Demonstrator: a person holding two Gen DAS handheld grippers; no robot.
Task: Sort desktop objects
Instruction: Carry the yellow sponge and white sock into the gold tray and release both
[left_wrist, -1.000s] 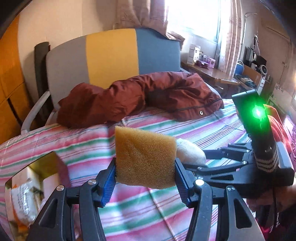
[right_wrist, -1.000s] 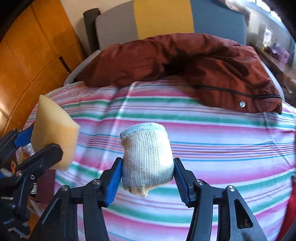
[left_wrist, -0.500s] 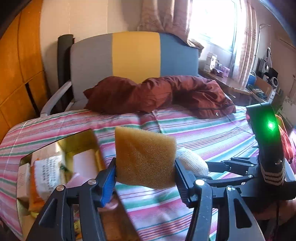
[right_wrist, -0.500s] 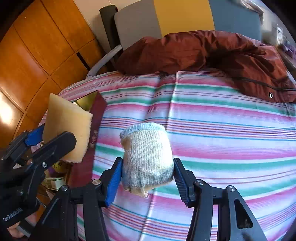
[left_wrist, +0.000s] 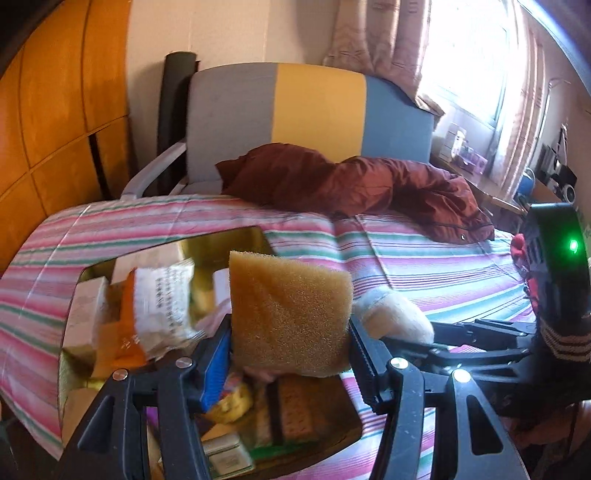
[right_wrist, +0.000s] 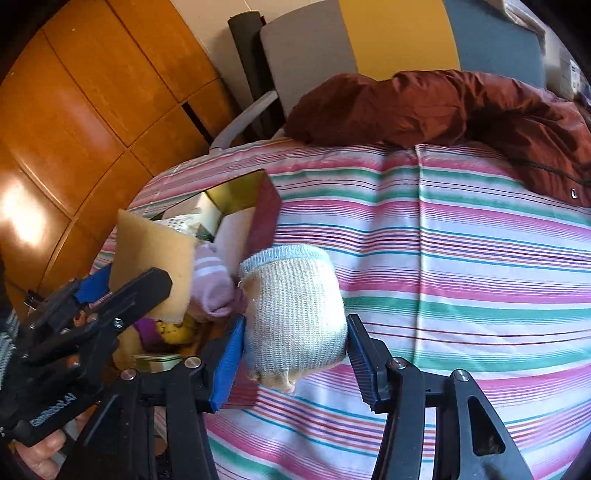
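Left gripper (left_wrist: 290, 347): clamped on yellow sponge (left_wrist: 288, 314), held above open box (left_wrist: 236, 240) of sundries. Right gripper (right_wrist: 293, 350): clamped on rolled white sock (right_wrist: 293, 314), beside box edge. Beyond: striped bedspread (right_wrist: 461, 266); maroon jacket (left_wrist: 351, 184); tricolour headboard (left_wrist: 314, 110).

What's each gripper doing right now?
Left gripper: closed on the sponge.
Right gripper: closed on the rolled sock.

Striped bed (right_wrist: 461, 258): box (right_wrist: 264, 212), maroon jacket (right_wrist: 443, 107).
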